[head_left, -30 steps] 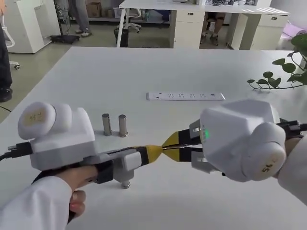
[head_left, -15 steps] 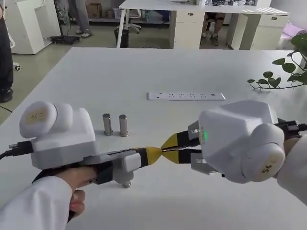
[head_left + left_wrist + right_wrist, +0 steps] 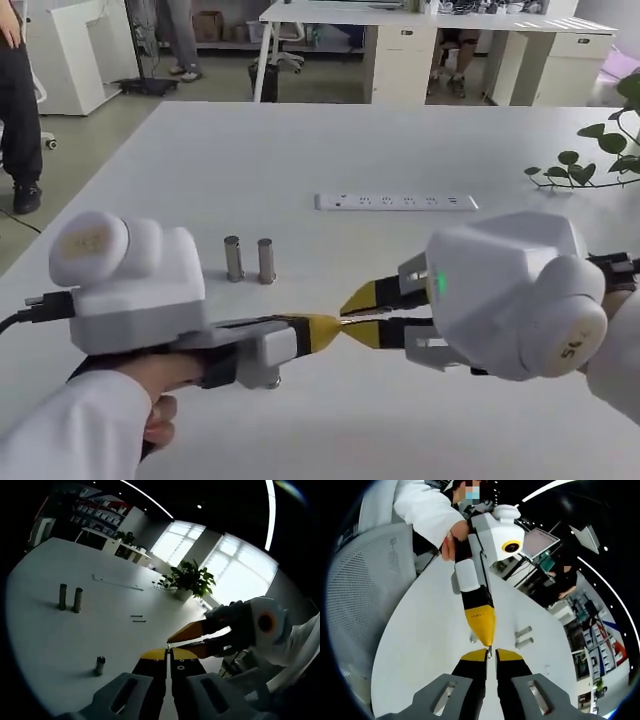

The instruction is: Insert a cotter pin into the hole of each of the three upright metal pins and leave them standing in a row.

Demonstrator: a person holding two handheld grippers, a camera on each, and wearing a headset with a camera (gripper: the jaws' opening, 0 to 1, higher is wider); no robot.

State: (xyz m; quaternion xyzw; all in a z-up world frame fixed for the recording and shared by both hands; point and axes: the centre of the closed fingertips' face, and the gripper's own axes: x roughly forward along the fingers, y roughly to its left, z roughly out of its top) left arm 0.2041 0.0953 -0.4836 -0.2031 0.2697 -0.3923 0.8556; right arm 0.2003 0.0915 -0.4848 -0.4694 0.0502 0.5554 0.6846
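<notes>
At the point where the two sets of yellow tips meet, mid-air just above the table:

- Cotter pin: thin, silvery, approx. level, bridging the two grippers tip to tip.
- Left gripper: jaws together, no visible gap, pinching one end of the cotter pin. Held from below by a hand in a white sleeve.
- Right gripper: faces the left gripper head-on. Jaws show a narrow gap w/ the pin's other end lying in it. Cannot tell if they pinch it or just bracket it.
- First metal pin and second metal pin: both upright, just beside each other, not touching, on the table beyond the left gripper.
- Third metal pin: upright, alone, well apart from the other two, nearer the person, close under the left gripper body.
- Loose cotter pins: qty 2, flat on the table, near each other, betw. the paired metal pins and the plant side.
- Power strip: white, flat, further back, approx. centre of the table.
- Plant: trailing green leaves at the far right table edge.
</notes>
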